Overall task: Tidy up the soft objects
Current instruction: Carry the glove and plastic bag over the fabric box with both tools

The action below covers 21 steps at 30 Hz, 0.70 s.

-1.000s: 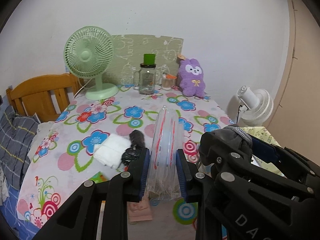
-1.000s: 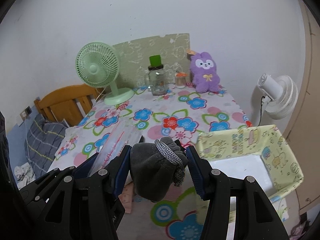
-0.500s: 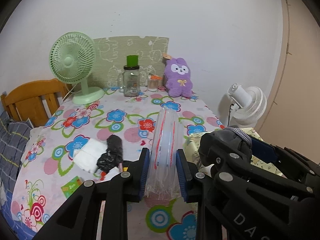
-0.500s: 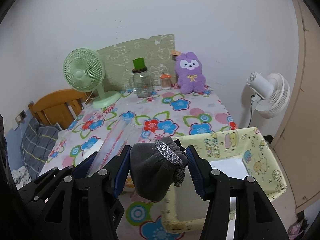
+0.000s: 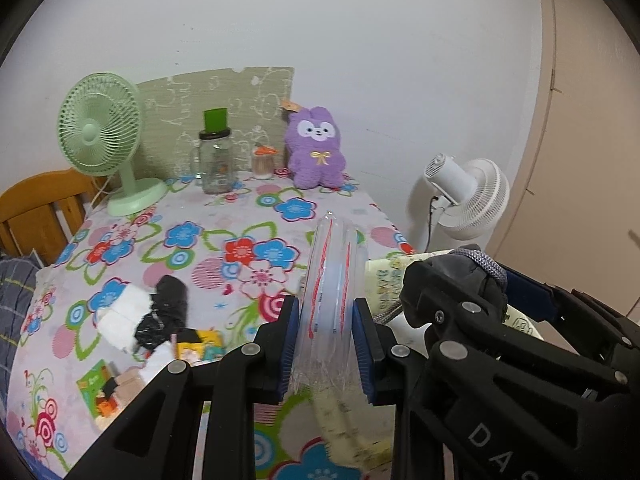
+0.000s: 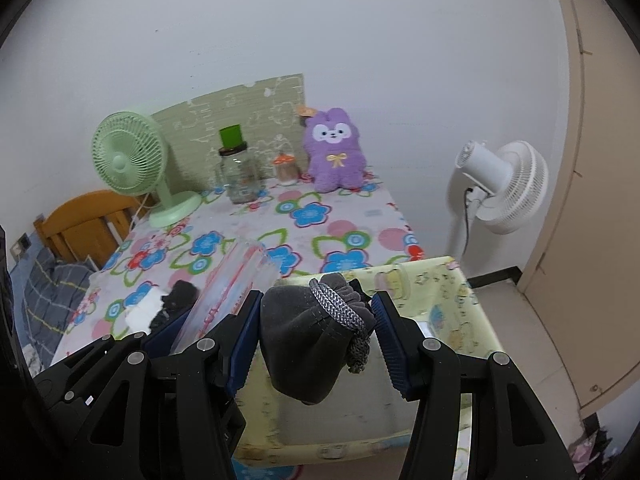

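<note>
Right gripper (image 6: 316,336) is clamping the grey drawstring pouch (image 6: 308,344), which is hanging directly above the open yellow fabric bin (image 6: 460,292). Left gripper (image 5: 326,344) is pinching the clear zip bag (image 5: 330,292) upright, hanging over the bin's left edge.

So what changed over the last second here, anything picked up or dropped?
Nothing picked up or dropped. Both tongs swung right, from over the table to over the yellow bin. The left tongs stay shut on the clear bag, the right tongs on the grey pouch. Table items unmoved.
</note>
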Each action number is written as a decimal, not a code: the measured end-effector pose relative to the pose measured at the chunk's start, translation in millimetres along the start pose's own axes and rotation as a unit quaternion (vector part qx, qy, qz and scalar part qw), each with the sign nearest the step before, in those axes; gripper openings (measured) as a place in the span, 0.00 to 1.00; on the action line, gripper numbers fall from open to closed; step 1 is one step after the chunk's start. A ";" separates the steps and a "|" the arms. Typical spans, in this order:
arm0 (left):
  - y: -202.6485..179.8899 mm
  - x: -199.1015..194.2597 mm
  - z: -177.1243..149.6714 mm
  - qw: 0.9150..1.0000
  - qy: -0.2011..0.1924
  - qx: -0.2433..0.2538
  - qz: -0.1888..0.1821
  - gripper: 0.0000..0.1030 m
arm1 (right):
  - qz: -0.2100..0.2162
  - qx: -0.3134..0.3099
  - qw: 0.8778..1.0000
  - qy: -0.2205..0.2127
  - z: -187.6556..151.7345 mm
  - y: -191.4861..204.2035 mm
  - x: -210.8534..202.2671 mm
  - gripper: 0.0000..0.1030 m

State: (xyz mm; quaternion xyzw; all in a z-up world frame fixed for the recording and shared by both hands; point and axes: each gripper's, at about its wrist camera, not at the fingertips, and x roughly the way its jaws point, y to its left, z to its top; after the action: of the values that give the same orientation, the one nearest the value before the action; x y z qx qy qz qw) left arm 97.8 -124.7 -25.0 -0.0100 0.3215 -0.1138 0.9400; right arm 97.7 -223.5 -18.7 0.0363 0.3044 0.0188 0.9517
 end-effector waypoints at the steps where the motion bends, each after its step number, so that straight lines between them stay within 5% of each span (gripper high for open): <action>1: -3.0 2.2 0.1 1.000 0.003 0.001 -0.005 0.26 | -0.003 0.001 1.000 0.000 0.1 -4.3 0.5 0.57; 21: -50.0 56.1 -9.7 0.998 0.046 0.033 -0.036 0.30 | -0.056 0.041 0.997 0.036 -16.0 -65.7 31.7 0.57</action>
State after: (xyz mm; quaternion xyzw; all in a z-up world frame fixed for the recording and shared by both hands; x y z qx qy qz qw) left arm 124.6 -185.3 -61.8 0.0150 0.3601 -0.1584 0.9192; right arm 115.1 -286.2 -55.3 0.0576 0.3401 -0.0458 0.9375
